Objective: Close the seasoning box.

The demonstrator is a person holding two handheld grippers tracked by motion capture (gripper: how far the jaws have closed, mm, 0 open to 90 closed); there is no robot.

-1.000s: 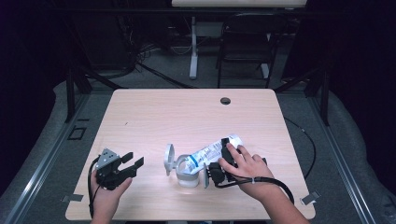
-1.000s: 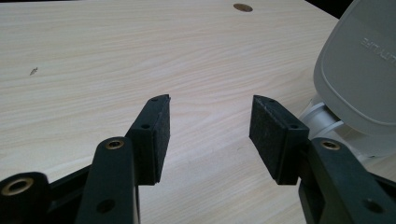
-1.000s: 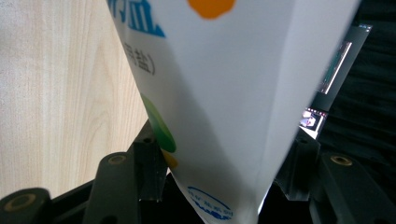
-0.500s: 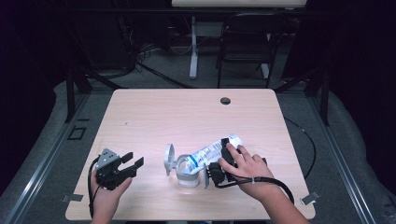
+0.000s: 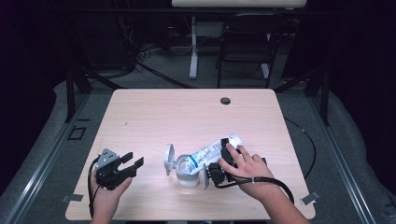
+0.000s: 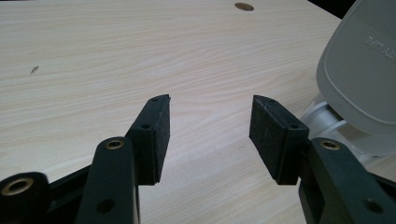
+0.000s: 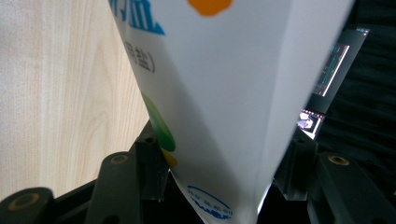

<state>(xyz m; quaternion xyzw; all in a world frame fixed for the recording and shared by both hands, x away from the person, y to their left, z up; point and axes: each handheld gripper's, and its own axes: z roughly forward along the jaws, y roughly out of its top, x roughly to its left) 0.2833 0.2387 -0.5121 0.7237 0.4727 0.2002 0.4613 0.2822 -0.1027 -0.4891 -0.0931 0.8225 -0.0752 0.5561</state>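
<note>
A white printed bag (image 5: 212,150) is being clamped by the right gripper (image 5: 219,168) over the white lidded container (image 5: 187,170), while the left gripper (image 5: 128,164) is being held open, grasping nothing.

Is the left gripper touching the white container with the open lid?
Apart. In the high view, bare table lies between the left gripper and the white container.

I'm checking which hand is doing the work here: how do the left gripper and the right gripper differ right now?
The left gripper has open jaws with nothing but bare table between them; the right gripper is shut on the white printed bag.
The left gripper rests apart from the white container; the right gripper tilts the bag's end over that container.
Both have black jaws, each held in one hand near the table's front edge.
</note>
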